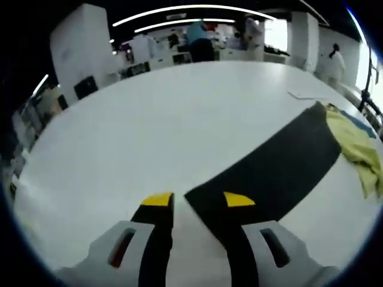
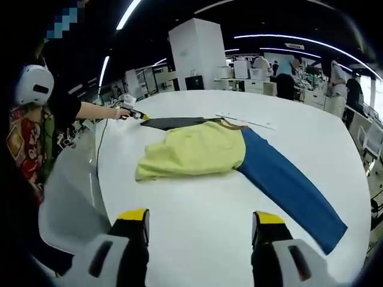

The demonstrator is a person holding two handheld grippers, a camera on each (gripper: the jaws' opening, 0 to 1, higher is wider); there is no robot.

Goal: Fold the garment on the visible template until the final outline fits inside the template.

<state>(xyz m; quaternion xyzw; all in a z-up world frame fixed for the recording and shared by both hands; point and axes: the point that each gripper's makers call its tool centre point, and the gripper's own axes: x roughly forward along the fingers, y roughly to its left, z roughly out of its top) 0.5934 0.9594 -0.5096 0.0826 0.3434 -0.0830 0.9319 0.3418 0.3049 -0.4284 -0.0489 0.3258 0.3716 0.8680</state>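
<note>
1. Left tongs (image 1: 196, 200): jaws apart w/ yellow tips, low over the white worktop (image 1: 149, 119), nothing between them. Right-hand jaw tip sits over the near end of the dark sleeve (image 1: 269, 164); can't tell if it touches.
2. In the left gripper view the dark sleeve runs diagonally away from the tongs toward the yellow-green garment (image 1: 356, 143), which lies bunched at the right edge w/ a bit of blue beside it.
3. Right tongs (image 2: 202, 216): jaws wide apart, holding nothing, over bare worktop (image 2: 197, 203), near side of the garment, apart from it.
4. Right gripper view: yellow-green garment (image 2: 191, 152) lies mid-worktop, body folded/rumpled. Blue sleeve (image 2: 287, 182) stretches flat toward the near right edge. Dark sleeve (image 2: 176, 122) stretches the opposite way, toward the far left.
5. Left tongs (image 2: 128, 112) also seen here at the far left, in a person's hand (image 2: 114, 110), right at the dark sleeve's end.
6. Template outline: can't make out for sure; a thin pale strip (image 2: 245, 121) lies on the worktop just past the collar.
7. Background: office desks, white pillar (image 2: 197, 54), people standing far off.
</note>
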